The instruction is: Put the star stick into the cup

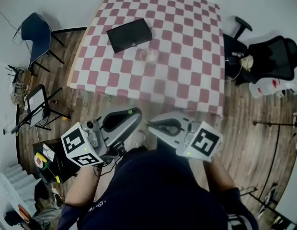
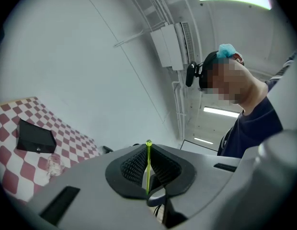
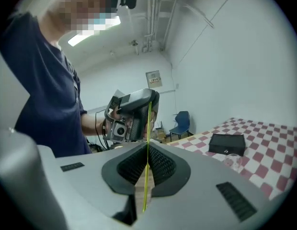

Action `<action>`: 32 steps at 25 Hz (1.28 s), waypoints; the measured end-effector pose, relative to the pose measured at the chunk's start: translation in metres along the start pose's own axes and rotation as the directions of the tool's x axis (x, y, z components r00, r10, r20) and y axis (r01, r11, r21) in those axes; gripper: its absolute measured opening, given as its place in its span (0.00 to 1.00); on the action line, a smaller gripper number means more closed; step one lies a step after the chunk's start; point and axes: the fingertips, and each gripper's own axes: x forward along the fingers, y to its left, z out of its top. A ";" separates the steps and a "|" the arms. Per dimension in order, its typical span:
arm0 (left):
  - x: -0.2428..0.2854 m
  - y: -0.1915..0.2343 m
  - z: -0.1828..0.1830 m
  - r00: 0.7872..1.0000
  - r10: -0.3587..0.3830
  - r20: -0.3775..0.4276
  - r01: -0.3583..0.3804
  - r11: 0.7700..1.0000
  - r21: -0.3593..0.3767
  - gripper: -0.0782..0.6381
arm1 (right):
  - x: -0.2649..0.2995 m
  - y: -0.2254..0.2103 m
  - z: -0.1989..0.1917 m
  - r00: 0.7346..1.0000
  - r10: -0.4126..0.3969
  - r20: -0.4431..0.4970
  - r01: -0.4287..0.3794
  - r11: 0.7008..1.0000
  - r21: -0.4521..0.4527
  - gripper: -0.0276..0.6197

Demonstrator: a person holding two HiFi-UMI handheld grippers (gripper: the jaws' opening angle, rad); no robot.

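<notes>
A thin yellow-green star stick (image 3: pixel 148 128) runs between my two grippers, which face each other close to the person's body, well short of the table. My left gripper (image 1: pixel 137 115) is shut on one end of the stick (image 2: pixel 148 164), and a small round tip pokes out past its pads. My right gripper (image 1: pixel 151 125) is shut on the stick too, which passes straight through its closed pads (image 3: pixel 147 147) toward the left gripper (image 3: pixel 131 115). The clear cup (image 1: pixel 149 55) stands upright on the checkered table (image 1: pixel 187 80), also in the gripper views (image 2: pixel 54 166) (image 3: pixel 233 162).
A black box (image 1: pixel 129 34) lies on the table just behind and to the left of the cup. A blue chair (image 1: pixel 36 32) stands left of the table and a black office chair (image 1: pixel 273 56) to its right. Stands and clutter (image 1: pixel 38 109) sit on the wooden floor at left.
</notes>
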 end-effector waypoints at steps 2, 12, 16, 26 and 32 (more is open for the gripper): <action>-0.015 -0.022 -0.002 0.998 -0.063 -0.004 0.063 0.998 0.004 0.17 | 0.003 0.029 0.002 0.999 0.037 0.036 -0.040 0.997 0.067 0.07; -0.062 -0.093 -0.017 0.991 -0.132 0.025 0.131 0.991 0.009 0.16 | -0.012 0.111 -0.001 0.991 0.099 0.085 -0.111 0.982 0.153 0.08; -0.076 -0.101 -0.033 0.998 -0.018 0.061 0.017 1.000 0.018 0.16 | -0.059 0.092 -0.009 0.983 -0.038 0.182 -0.016 0.957 0.289 0.08; -0.046 -0.167 -0.109 0.983 0.162 0.088 -0.164 0.986 0.018 0.16 | -0.153 0.116 -0.080 0.976 -0.127 0.178 0.057 0.934 0.354 0.07; -0.056 -0.186 -0.107 0.960 0.267 0.085 -0.277 0.950 0.145 0.16 | -0.160 0.130 -0.063 0.965 -0.156 0.213 0.087 0.949 0.303 0.07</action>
